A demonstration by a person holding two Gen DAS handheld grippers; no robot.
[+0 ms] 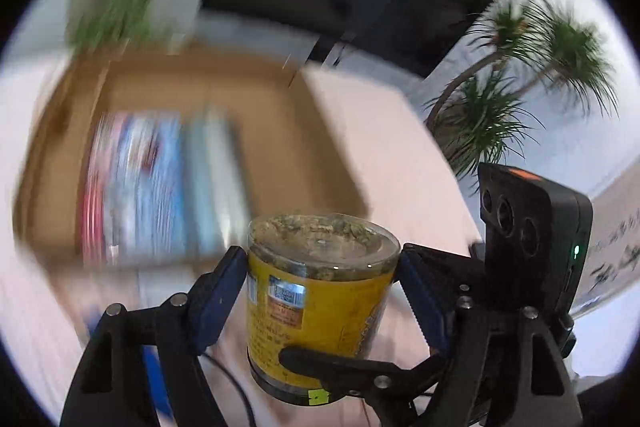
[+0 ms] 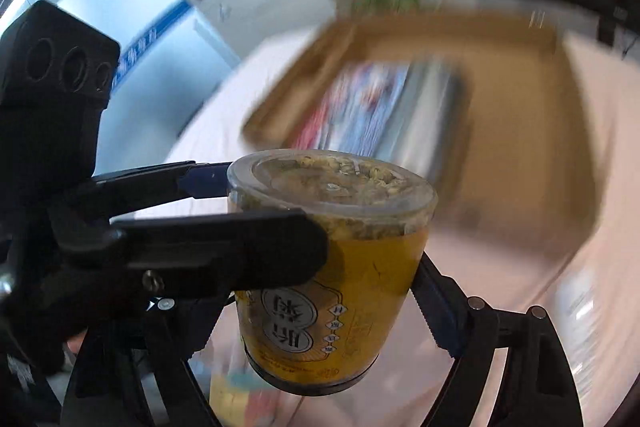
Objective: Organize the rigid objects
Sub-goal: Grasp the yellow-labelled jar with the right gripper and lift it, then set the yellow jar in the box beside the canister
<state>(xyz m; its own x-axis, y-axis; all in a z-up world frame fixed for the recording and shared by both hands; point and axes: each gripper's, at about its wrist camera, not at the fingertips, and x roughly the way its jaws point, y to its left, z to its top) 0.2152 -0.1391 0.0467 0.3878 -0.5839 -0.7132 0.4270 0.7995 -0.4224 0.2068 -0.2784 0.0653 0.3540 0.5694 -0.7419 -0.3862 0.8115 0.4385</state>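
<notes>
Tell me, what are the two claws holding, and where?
Both the left gripper and right gripper squeeze the yellow jar by its sides.

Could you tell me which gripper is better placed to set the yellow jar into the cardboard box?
Probably left: the left gripper clamps the yellow jar, and the cardboard box's bare floor lies straight ahead. The right gripper grips it too, crosswise.

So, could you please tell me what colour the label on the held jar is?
Yellow-orange, on the jar; clearest in the right wrist view.
</notes>
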